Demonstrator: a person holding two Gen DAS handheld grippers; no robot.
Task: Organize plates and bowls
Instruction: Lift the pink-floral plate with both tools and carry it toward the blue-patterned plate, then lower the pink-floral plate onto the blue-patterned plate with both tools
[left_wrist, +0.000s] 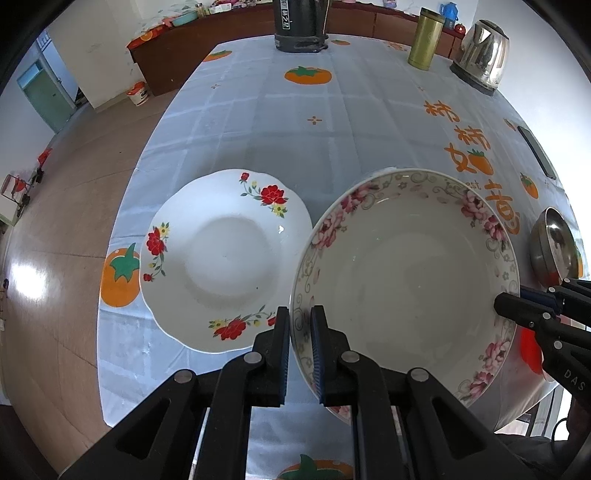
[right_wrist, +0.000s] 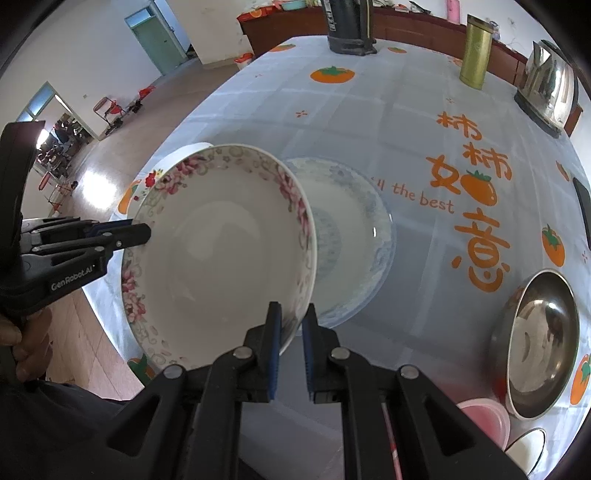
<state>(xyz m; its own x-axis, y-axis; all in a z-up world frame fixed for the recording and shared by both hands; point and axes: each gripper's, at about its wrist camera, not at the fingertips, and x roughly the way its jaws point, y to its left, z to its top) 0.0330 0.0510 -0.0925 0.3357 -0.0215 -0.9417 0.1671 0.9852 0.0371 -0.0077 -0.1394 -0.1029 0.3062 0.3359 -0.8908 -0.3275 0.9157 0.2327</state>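
Note:
A deep plate with pink flowers round its rim (left_wrist: 406, 266) (right_wrist: 221, 251) hangs tilted above the table, held from both sides. My left gripper (left_wrist: 300, 325) (right_wrist: 144, 234) is shut on its left rim. On the opposite rim my right gripper (right_wrist: 291, 314) (left_wrist: 506, 306) is shut as well. A white plate with red flowers (left_wrist: 221, 258) (right_wrist: 151, 177) lies on the tablecloth to the left of the held one. Under its right side a blue-patterned plate (right_wrist: 354, 236) rests on the cloth, partly hidden. A steel bowl (left_wrist: 554, 251) (right_wrist: 539, 343) sits at the right.
A persimmon-print tablecloth (left_wrist: 332, 122) covers the table. At the far side stand a black appliance (left_wrist: 299, 26), a gold flask (left_wrist: 424, 40) and a steel kettle (left_wrist: 480, 55). A phone (left_wrist: 535, 151) lies near the right edge. A pink container (right_wrist: 484, 417) sits near the front right.

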